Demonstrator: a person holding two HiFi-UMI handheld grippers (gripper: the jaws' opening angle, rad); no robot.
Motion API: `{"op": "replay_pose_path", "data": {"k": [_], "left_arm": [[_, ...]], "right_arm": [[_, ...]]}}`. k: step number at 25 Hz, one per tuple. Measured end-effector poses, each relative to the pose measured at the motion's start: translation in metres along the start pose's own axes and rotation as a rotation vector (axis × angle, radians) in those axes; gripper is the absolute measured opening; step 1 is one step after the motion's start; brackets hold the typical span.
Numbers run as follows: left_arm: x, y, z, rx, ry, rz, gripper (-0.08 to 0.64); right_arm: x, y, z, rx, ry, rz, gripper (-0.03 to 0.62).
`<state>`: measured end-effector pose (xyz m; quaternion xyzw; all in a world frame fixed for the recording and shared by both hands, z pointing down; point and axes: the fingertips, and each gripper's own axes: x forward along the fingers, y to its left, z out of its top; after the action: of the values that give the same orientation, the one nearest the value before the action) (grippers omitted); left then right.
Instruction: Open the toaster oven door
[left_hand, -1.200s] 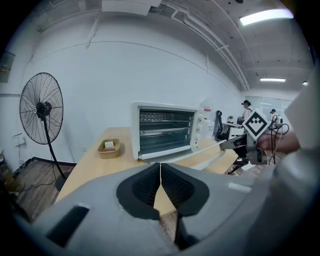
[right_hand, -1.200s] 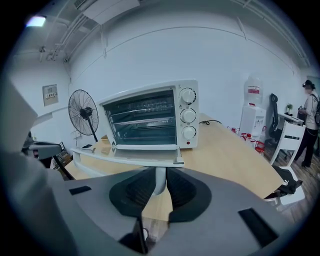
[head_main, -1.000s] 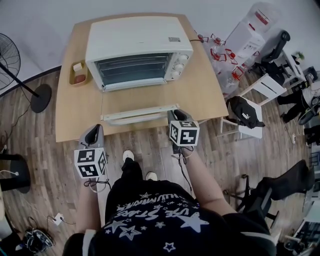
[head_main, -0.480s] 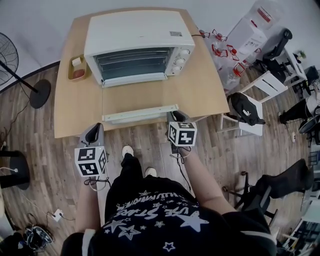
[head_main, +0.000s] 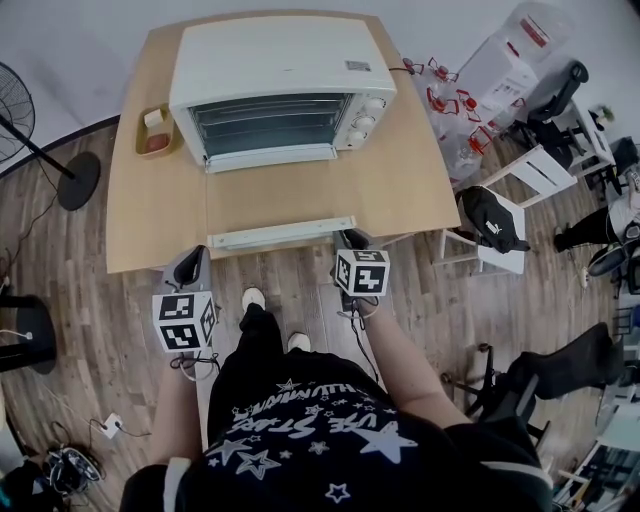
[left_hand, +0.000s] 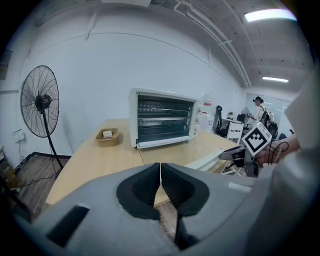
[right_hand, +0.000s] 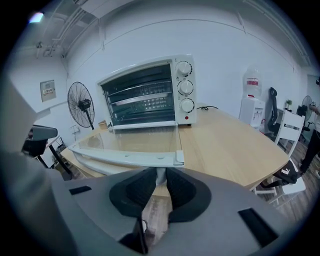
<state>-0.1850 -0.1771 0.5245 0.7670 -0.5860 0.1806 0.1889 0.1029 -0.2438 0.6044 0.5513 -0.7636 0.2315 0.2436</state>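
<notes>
The right gripper (right_hand: 160, 176) has its fingers clamped on the right end of the door handle (right_hand: 120, 157), which runs crosswise. The left gripper (left_hand: 160, 172) has its fingers together, empty.

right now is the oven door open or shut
open: door lies flat out from the oven, racks exposed, right hand-held gripper shut on its handle

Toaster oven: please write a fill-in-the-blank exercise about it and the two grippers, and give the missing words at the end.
1. The door of the toaster oven is ____, its glass lying almost flat above the table.
2. The right gripper is clamped on the door's ____.
3. The jaws of the left gripper are pressed ____, with nothing between them.
4. In the head view, the small tray stands to the ____ of the oven.

Missing words: open; handle; together; left
</notes>
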Motion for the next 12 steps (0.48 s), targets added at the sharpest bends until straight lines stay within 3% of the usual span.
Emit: {"op": "replay_pose_path", "data": {"k": [12], "left_arm": [[0.0028, 0.0070, -0.0048, -0.045, 0.003, 0.030, 0.021]], "right_arm": [[0.0072, -0.0004, -0.0106, -0.006, 0.021, 0.003, 0.067]]}}
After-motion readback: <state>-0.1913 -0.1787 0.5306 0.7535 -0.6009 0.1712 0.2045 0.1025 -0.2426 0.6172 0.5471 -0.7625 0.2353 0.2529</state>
